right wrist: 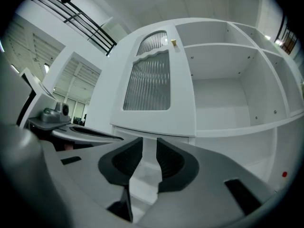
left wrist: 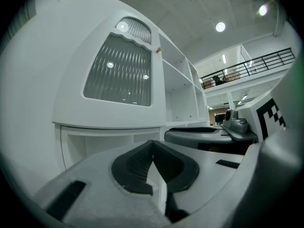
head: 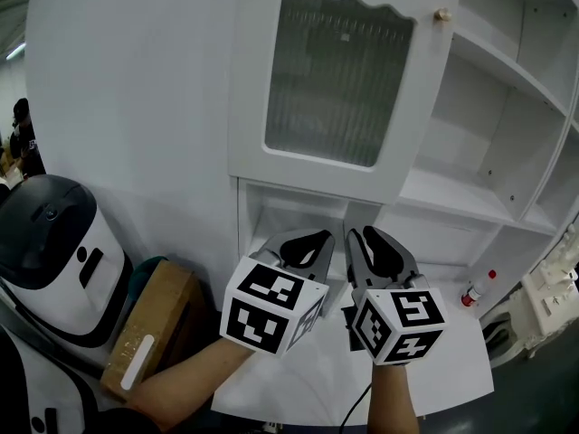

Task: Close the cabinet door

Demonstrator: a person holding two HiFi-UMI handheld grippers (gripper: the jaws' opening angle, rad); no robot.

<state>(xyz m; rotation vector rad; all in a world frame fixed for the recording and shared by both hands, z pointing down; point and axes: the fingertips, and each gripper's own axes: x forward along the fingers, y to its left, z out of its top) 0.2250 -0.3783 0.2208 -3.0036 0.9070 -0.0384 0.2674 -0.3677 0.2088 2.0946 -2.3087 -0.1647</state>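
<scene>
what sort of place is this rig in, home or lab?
Likely a big indoor hall or test lab, not a home: a railed mezzanine and a high ceiling with round lights show past the white cabinet, and a cardboard box sits beside it.

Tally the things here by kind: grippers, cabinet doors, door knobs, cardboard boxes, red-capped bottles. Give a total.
Grippers: 2, the left gripper and the right gripper
Cabinet door: 1
Door knob: 1
Cardboard box: 1
Red-capped bottle: 1
Total: 6
</scene>
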